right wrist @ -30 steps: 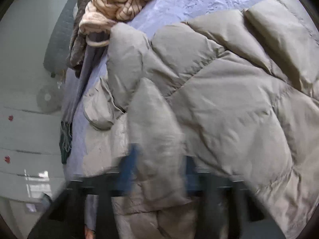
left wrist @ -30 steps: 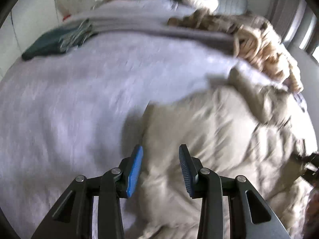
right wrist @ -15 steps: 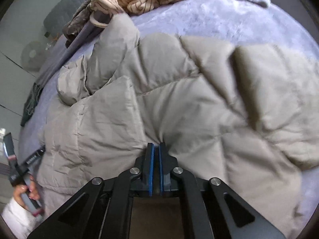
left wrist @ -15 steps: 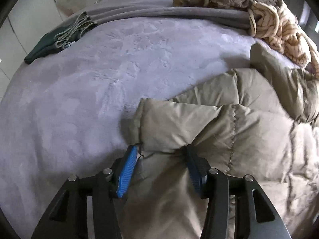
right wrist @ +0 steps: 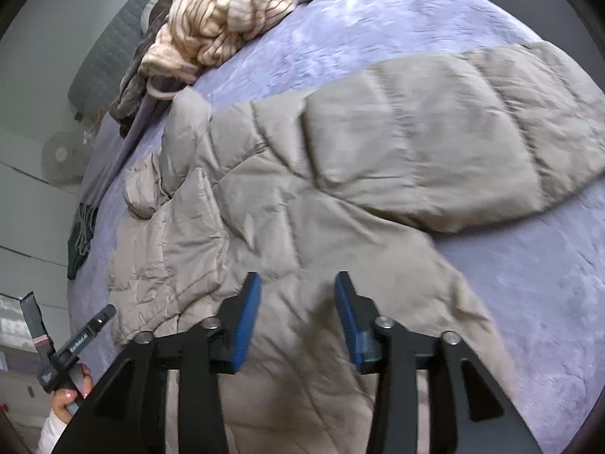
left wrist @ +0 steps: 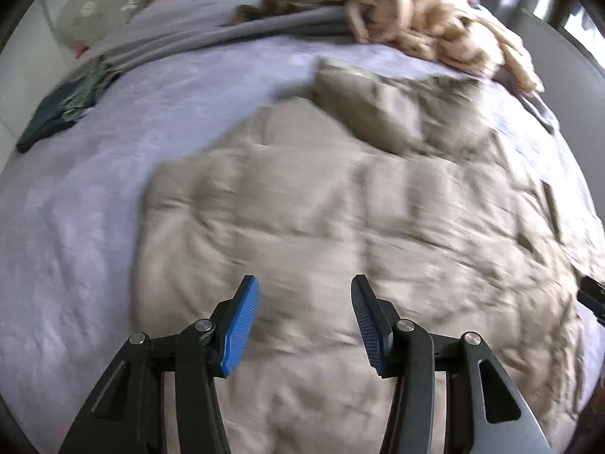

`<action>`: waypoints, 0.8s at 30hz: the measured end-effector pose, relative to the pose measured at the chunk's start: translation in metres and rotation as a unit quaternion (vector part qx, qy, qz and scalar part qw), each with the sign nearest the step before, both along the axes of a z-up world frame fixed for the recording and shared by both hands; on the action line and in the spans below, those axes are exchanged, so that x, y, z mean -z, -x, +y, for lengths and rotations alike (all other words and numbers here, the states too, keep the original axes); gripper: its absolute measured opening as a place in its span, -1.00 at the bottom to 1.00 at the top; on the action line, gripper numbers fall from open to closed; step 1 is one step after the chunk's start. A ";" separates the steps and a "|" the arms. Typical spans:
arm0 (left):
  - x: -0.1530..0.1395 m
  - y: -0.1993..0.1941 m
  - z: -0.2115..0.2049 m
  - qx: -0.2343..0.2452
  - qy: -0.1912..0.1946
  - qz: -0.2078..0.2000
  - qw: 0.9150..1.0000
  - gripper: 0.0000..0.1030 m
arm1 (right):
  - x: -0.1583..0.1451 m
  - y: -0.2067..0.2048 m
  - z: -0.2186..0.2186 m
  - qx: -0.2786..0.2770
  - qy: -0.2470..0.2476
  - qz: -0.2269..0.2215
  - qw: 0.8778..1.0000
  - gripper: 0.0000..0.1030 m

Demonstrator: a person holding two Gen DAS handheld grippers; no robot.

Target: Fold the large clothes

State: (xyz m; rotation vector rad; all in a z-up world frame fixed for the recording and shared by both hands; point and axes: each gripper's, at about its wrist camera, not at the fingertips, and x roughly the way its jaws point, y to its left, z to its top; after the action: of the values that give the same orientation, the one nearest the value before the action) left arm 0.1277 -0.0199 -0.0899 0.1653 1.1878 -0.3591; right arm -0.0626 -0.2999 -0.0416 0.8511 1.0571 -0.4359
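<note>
Bed (left wrist: 94,196) with a purple plush blanket fills both views, grey headboard (right wrist: 106,68) at the far end. Beige puffer jacket (left wrist: 340,227) lies spread on the bed, quilted panels up, one sleeve (right wrist: 435,151) stretched out to the right in the right wrist view. Left gripper (left wrist: 305,317) hangs over the near part of the jacket, jaws wide apart, nothing between them; jacket fabric sits below and beyond the blue pads (left wrist: 242,325), contact cannot be told, view is blurred. Right gripper (right wrist: 298,317) is also over the jacket's near edge, jaws wide apart, holding nothing, jacket fabric showing through the gap. Left gripper also shows at the lower left of the right wrist view, held in a hand (right wrist: 70,397) just off the jacket's left side. Striped cream sweater (right wrist: 227,11) is bunched at the far end of the bed, well apart from the jacket, on top of a brown garment (right wrist: 132,90). Dark green folded cloth (left wrist: 64,109) lies at the far left edge of the bed. White fan (left wrist: 89,9) stands beyond the bed. No containers seen.
</note>
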 end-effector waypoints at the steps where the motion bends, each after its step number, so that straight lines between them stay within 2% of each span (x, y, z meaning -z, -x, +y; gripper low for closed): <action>1: 0.000 0.004 -0.011 0.009 0.001 0.006 1.000 0.06 | -0.002 0.009 -0.003 0.006 0.000 -0.001 1.000 0.08; 3: -0.003 0.016 -0.030 0.017 0.006 0.011 1.000 0.85 | -0.003 0.023 -0.011 0.020 -0.002 -0.001 1.000 0.09; 4: -0.007 0.025 -0.039 0.017 0.011 0.006 1.000 0.91 | -0.004 0.030 -0.015 0.026 -0.004 -0.001 1.000 0.10; 7: -0.014 0.039 -0.071 0.038 0.017 0.001 0.999 0.91 | -0.004 0.053 -0.030 0.046 -0.006 0.000 0.999 0.24; 10: -0.014 0.045 -0.094 0.053 0.017 0.002 0.998 0.91 | -0.005 0.074 -0.047 0.064 -0.003 0.004 0.998 0.27; 12: -0.012 0.051 -0.112 0.064 0.005 -0.004 0.998 1.00 | -0.006 0.086 -0.058 0.076 0.003 0.010 0.997 0.42; 14: -0.009 0.055 -0.127 0.071 -0.004 -0.006 0.997 1.00 | -0.006 0.100 -0.073 0.093 0.007 0.010 0.996 0.55; 18: -0.005 0.061 -0.153 0.086 -0.004 0.010 0.996 1.00 | 0.000 0.131 -0.106 0.144 -0.001 0.010 0.989 0.57; 19: -0.004 0.063 -0.157 0.087 -0.004 0.015 0.996 1.00 | 0.002 0.137 -0.112 0.153 -0.006 0.010 0.988 0.74; 20: -0.003 0.064 -0.160 0.087 -0.003 0.018 0.996 1.00 | 0.007 0.143 -0.120 0.163 -0.017 0.009 0.987 0.78; 24: 0.003 0.066 -0.175 0.091 -0.002 0.035 0.995 1.00 | 0.019 0.161 -0.139 0.193 -0.025 0.007 0.981 0.78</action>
State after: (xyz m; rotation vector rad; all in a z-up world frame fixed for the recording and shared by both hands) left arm 0.0613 -0.1948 -0.0926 0.2675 1.2465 -0.5266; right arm -0.2233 -0.4385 -0.0606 1.1052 0.9176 -0.7432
